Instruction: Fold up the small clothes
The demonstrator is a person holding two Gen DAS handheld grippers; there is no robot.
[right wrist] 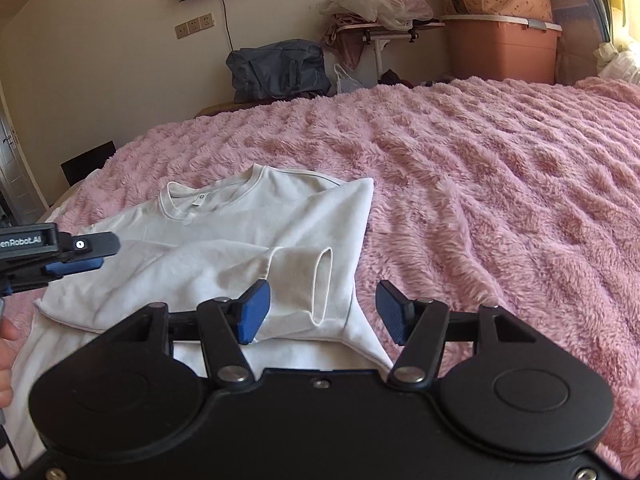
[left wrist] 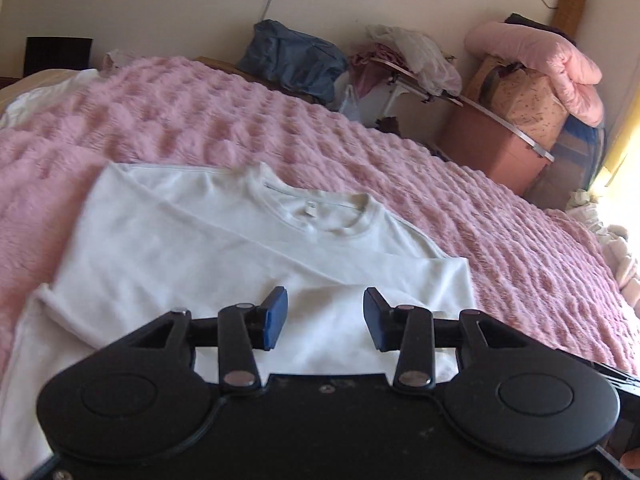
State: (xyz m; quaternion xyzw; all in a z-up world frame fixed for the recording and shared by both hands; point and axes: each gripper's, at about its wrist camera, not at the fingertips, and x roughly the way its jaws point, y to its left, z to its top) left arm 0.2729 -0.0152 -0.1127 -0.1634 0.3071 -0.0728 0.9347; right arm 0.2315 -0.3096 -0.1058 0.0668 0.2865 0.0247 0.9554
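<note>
Shirt [right wrist: 224,248]: white, long-sleeved, lying flat on the pink blanket [right wrist: 500,200], collar [right wrist: 200,202] at 12 o'clock in the right wrist view, hem toward the camera at 6 o'clock. Both sleeves are already folded in across the body; one cuff [right wrist: 322,284] lies open-mouthed at 1 o'clock from the right gripper's left pad.

Blanket is deep, fuzzy pile covering the whole bed. Judgement: it will drag on the cloth, so sliding the shirt is poor practice; lift and lay instead.

Handling, judged: light, soft knit, no stiffness, not fragile, not slippery. It will droop from any single pinch point and the folded sleeves may slip out if lifted carelessly. Best hold is likely at the hem corners, one per gripper, pinching all layers together, then carrying the hem up to the collar.

Right gripper [right wrist: 322,312]: jaws roughly half open, nothing pinched. Pads hover over the near right part of the shirt; whether they brush the cloth I cannot tell.

Left gripper [left wrist: 325,318]: jaws partly open, holding nothing, white cloth showing between the pads. In the right wrist view it sits at 9 o'clock [right wrist: 76,262], above the shirt's left edge, with a bit of a hand [right wrist: 6,354] at the frame edge.
</note>
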